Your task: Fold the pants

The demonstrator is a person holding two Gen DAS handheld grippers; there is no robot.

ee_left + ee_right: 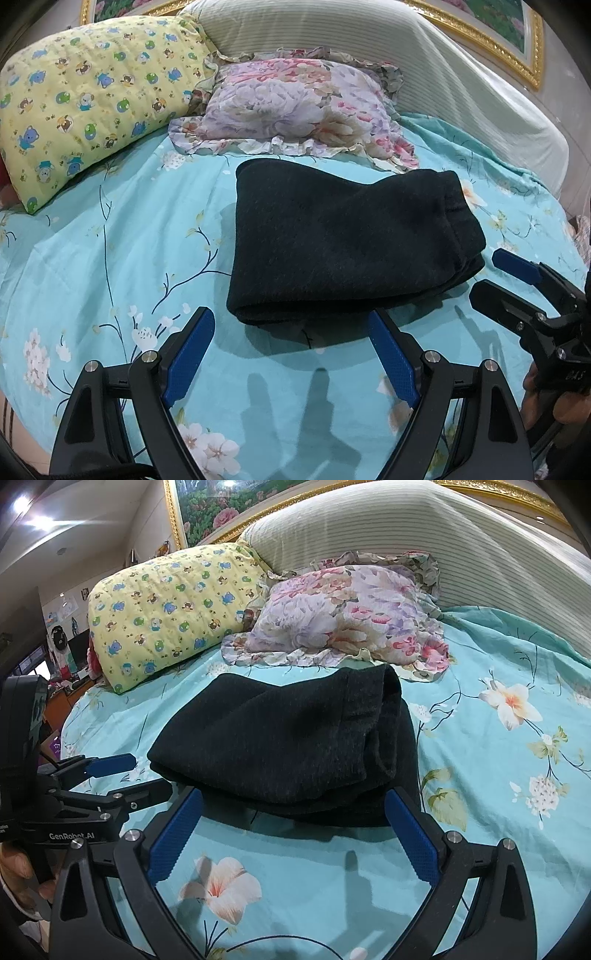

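Your left claw and right claw are both wide open and hold nothing; the folded pants lie on the bed just ahead of them.

Dark, nearly black knit pants lie folded into a thick, compact stack, flat on the bed.
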